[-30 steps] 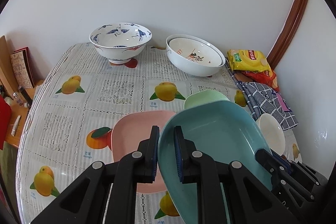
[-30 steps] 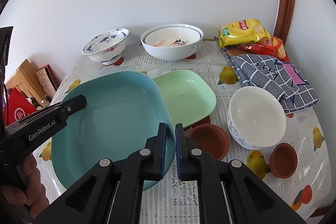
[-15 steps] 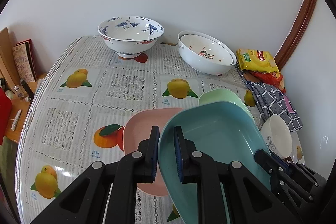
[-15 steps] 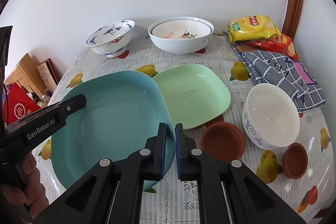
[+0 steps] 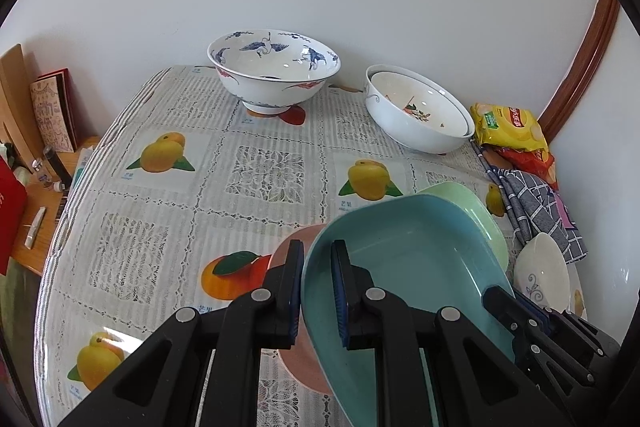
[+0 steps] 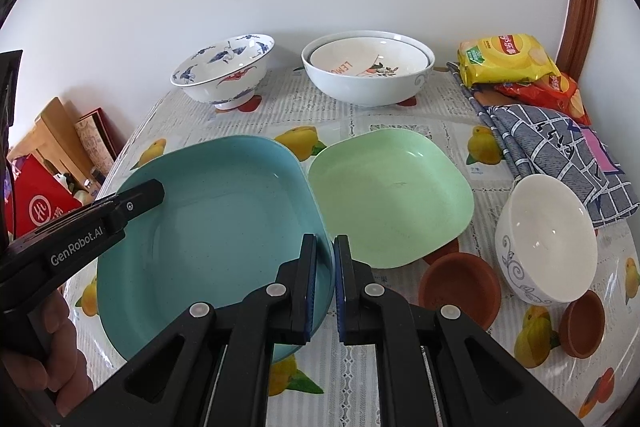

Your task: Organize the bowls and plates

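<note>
Two grippers share one load: the left gripper (image 5: 316,291) and the right gripper (image 6: 325,283) are each clamped on a rim of the teal square plastic plate (image 6: 216,227), one on either side, and hold it tilted above the fruit-print tablecloth (image 5: 160,187). In the left wrist view the teal plate fills the lower right of the frame, with the pink plastic plate (image 5: 286,251) lying under it on the cloth and showing only as a sliver at lower centre. The pale green square plate (image 6: 392,195) sits right of centre in the right wrist view, its edge seeming to touch or slip under the teal one; the angle makes that hard to settle.

Judging from the layout, the teal plate is meant to go down onto one of the two flat plates. The risks come from the shared hold. If one hand drops faster than the other, the thin rim could twist out of a jaw and the plate would clatter down. A descent too far right could catch the green plate's edge and shove it toward the small brown clay dish (image 6: 460,287) and the white bowl with blue scrollwork (image 6: 544,239) in the lower right. Releasing unevenly could leave the stack crooked.
</note>
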`<state>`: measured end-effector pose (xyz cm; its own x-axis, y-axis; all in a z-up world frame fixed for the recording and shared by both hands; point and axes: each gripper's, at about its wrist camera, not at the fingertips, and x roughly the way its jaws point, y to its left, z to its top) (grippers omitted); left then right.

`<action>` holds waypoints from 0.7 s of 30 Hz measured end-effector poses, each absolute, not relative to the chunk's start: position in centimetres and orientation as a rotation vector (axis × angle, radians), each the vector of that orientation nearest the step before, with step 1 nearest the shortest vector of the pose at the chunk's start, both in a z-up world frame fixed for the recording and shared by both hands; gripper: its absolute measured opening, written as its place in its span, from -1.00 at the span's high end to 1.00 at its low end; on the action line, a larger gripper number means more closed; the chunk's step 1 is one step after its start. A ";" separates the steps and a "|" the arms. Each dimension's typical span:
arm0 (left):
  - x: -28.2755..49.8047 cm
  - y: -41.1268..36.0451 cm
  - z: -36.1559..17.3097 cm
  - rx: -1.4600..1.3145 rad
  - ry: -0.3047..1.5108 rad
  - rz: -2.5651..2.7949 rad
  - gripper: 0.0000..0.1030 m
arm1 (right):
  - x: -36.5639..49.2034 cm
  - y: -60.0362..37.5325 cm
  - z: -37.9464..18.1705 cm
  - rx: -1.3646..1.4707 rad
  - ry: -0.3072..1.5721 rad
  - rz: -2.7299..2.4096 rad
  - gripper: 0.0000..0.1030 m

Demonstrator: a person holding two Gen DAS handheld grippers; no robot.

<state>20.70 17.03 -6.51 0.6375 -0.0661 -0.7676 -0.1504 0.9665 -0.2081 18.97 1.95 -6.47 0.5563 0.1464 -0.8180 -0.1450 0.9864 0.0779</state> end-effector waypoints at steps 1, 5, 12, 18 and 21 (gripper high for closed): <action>20.9 17.2 -6.8 -0.266 0.885 0.053 0.73 | 19.2 2.1 -6.7 0.001 0.970 0.175 0.84; 21.3 17.8 -7.8 -0.270 0.902 0.066 0.73 | 19.8 2.9 -7.5 -0.009 0.986 0.183 0.84; 22.1 18.6 -9.6 -0.284 0.928 0.064 0.73 | 20.1 3.7 -9.4 -0.030 1.022 0.192 0.84; 22.8 18.8 -10.8 -0.288 0.938 0.053 0.73 | 20.6 3.8 -10.7 -0.037 1.042 0.187 0.83; 23.1 18.8 -11.2 -0.290 0.939 0.049 0.73 | 20.9 3.9 -11.1 -0.047 1.046 0.183 0.83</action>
<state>23.13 18.81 -11.22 0.5929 -0.0840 -0.8009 -0.1668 0.9602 -0.2242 20.89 3.90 -11.13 0.4873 0.1284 -0.8637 -0.1732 0.9837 0.0485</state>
